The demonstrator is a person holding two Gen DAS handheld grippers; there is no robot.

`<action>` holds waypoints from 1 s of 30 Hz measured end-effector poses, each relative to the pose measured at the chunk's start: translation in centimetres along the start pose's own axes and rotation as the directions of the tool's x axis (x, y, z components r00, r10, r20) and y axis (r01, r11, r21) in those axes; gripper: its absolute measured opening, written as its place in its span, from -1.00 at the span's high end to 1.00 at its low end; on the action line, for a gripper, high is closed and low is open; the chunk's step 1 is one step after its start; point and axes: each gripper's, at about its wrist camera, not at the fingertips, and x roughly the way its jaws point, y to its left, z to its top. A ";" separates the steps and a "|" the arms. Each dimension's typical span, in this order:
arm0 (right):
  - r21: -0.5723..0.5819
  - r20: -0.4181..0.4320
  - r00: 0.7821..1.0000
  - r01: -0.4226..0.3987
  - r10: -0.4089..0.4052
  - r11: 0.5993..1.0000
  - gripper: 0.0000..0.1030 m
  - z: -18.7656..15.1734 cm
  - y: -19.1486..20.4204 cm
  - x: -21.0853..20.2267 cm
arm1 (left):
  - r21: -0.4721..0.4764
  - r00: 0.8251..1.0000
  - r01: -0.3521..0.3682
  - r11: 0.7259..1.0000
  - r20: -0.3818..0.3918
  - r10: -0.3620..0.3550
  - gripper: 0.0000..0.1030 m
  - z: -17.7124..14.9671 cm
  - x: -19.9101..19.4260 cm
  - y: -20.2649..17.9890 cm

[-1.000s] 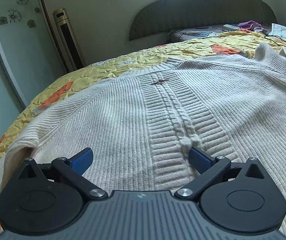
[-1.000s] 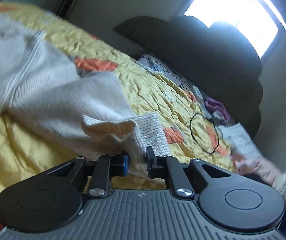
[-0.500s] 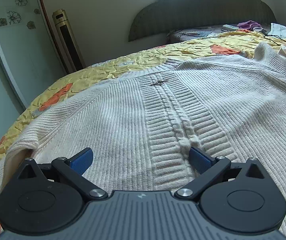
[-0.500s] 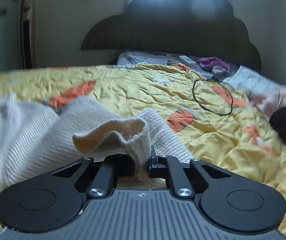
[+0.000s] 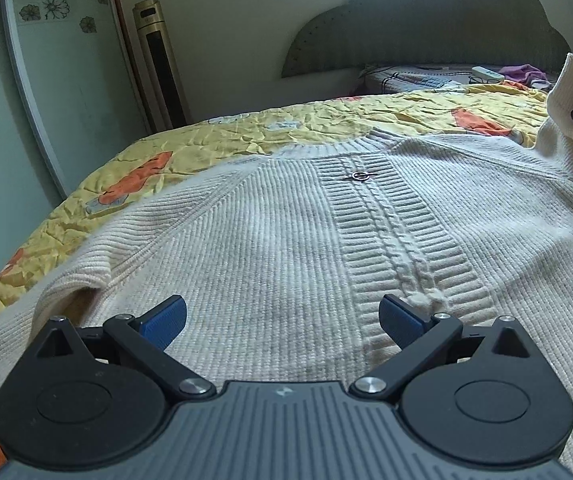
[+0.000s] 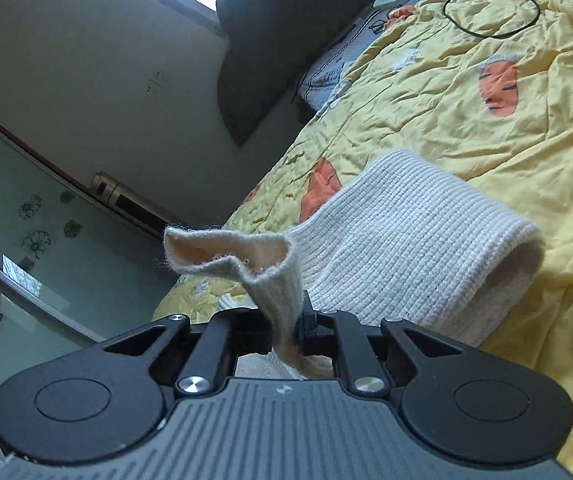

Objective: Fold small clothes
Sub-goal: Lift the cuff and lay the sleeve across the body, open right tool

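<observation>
Sweater: A cream ribbed knit sweater is spread flat on a bed, over a yellow bedspread printed with orange shapes.
Sweater direction: In the left wrist view its long axis runs away from the camera, with the neckline at the far end toward the headboard. A raised ribbed band with a cable twist runs down the middle.
Small metal piece: A thin metal ring or pin lies on the band just below the neckline; what it is cannot be told.
Sleeve: One sleeve cuff is lifted off the bed, with the rest of the sleeve draped behind it.
Right gripper: The right gripper is closed tight on the sleeve cuff, and the view is strongly tilted.
Left gripper: The left gripper is held wide apart just above the sweater's body, with nothing between its blue pads.
Surroundings: A black cable loop lies on the bedspread, well clear of the sweater. A remote control and purple cloth sit by the headboard. A tall tower appliance stands against the wall beside a glass door with flower decals.
Writing: No readable text is seen.
</observation>
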 end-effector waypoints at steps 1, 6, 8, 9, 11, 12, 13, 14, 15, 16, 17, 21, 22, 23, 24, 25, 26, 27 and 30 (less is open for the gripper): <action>-0.020 -0.009 1.000 0.003 -0.003 1.000 0.71 -0.3 0.6 0.4 | -0.007 1.000 0.000 1.000 -0.004 0.000 -1.00 0.0 0.1 0.3; -0.061 -0.025 0.999 -0.029 0.027 0.998 0.71 -1.1 2.7 0.8 | -0.023 1.000 0.001 1.000 -0.014 -0.001 -1.00 -0.2 0.2 0.8; -0.073 -0.028 0.999 -0.047 0.045 0.996 0.71 -1.5 3.6 0.7 | -0.025 1.000 0.004 1.000 -0.015 -0.004 -1.00 -0.2 0.1 0.8; -0.087 -0.028 0.998 -0.050 0.048 0.995 0.71 -1.7 4.2 0.6 | -0.026 1.000 0.005 1.000 -0.014 -0.006 -1.00 -0.2 0.1 0.8; -0.089 -0.027 0.997 -0.073 0.071 0.993 0.71 -1.9 5.2 0.5 | -0.027 1.000 0.005 1.000 -0.015 -0.005 -1.00 -0.2 0.1 0.8; -0.083 -0.027 0.996 -0.090 0.088 0.992 0.71 -2.0 5.7 0.6 | -0.029 1.000 0.005 1.000 -0.017 -0.006 -1.00 -0.2 0.2 0.9; -0.074 -0.026 0.994 -0.104 0.103 0.992 0.71 -2.2 6.0 0.6 | -0.031 1.000 0.006 0.999 -0.020 -0.007 -1.00 -0.2 0.2 0.9; -0.066 -0.026 0.993 -0.114 0.112 0.991 0.71 -2.3 6.3 0.8 | -0.034 1.000 0.008 0.999 -0.023 -0.009 -1.00 -0.3 0.3 0.9; -0.057 -0.031 0.992 -0.122 0.121 0.991 0.71 -2.6 6.5 1.1 | -0.036 1.000 0.010 0.999 -0.026 -0.011 -1.00 -0.3 0.3 0.9; -0.050 -0.038 0.992 -0.122 0.120 0.991 0.71 -2.9 6.6 1.6 | -0.038 0.999 0.011 0.999 -0.029 -0.013 -1.00 -0.4 0.4 0.9; -0.040 -0.047 0.992 -0.118 0.116 0.992 0.71 -3.3 6.5 2.0 | -0.038 0.999 0.012 0.999 -0.031 -0.013 -1.00 -0.4 0.5 0.9; 0.062 -0.101 0.987 -0.118 0.124 0.991 0.71 -4.9 5.5 3.9 | -0.037 0.999 0.001 0.999 -0.032 -0.002 -1.00 -0.6 0.7 1.1; 0.072 -0.107 0.986 -0.122 0.130 0.990 0.71 -5.2 5.6 4.1 | -0.039 1.000 -0.001 0.999 -0.031 0.000 -1.00 -0.6 0.8 1.2; 0.072 -0.111 0.985 -0.128 0.135 0.989 0.71 -5.5 6.0 4.3 | -0.041 1.000 -0.003 0.999 -0.031 0.002 -1.00 -0.7 0.9 1.3; 0.067 -0.113 0.984 -0.133 0.140 0.989 0.71 -5.6 6.4 4.5 | -0.043 0.999 -0.005 0.999 -0.032 0.004 -1.00 -0.7 1.0 1.4; 0.060 -0.115 0.982 -0.146 0.152 0.988 0.71 -5.8 7.1 4.7 | -0.047 0.999 -0.004 0.999 -0.032 0.003 -1.00 -0.7 1.0 1.5; 0.055 -0.116 0.980 -0.159 0.164 0.986 0.71 -5.9 7.8 4.8 | -0.050 1.000 -0.002 0.999 -0.031 0.000 -1.00 -0.8 1.1 1.6; 0.050 -0.116 0.978 -0.170 0.175 0.984 0.71 -6.0 8.4 4.9 | -0.053 1.000 0.001 0.999 -0.031 -0.003 -1.00 -0.9 1.2 1.6; 0.020 -0.115 0.973 -0.200 0.201 0.980 0.71 -6.3 10.6 5.5 | -0.053 0.999 0.008 0.999 -0.040 -0.010 -1.00 -1.3 1.7 1.7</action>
